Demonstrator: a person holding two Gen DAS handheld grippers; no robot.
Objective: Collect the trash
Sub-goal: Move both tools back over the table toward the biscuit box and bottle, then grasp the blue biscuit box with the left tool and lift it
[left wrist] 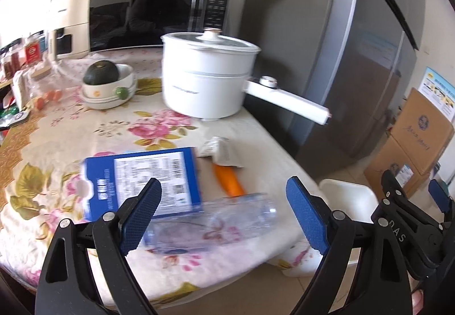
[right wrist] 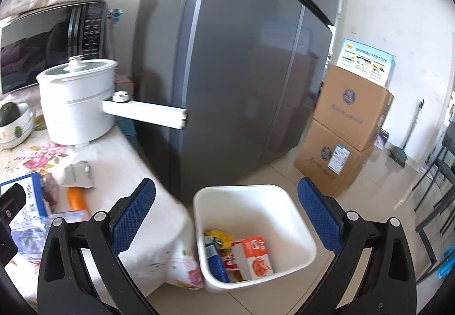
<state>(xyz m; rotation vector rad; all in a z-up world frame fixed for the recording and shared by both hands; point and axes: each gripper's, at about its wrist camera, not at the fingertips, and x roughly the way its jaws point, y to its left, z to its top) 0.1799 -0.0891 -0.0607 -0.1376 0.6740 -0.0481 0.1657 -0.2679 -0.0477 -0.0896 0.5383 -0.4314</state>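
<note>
Left gripper (left wrist: 224, 212) wide, straddling clear plastic bottle (left wrist: 210, 227); right gripper (right wrist: 227, 214) wide, empty, above white plastic bin (right wrist: 298, 209), likely drop position.

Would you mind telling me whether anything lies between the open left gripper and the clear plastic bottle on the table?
Nothing visible does. The left gripper is open just above the clear plastic bottle, which lies on its side near the table edge. The blue box overlaps the bottle's left end, beyond the left finger, not within the gap.
</note>
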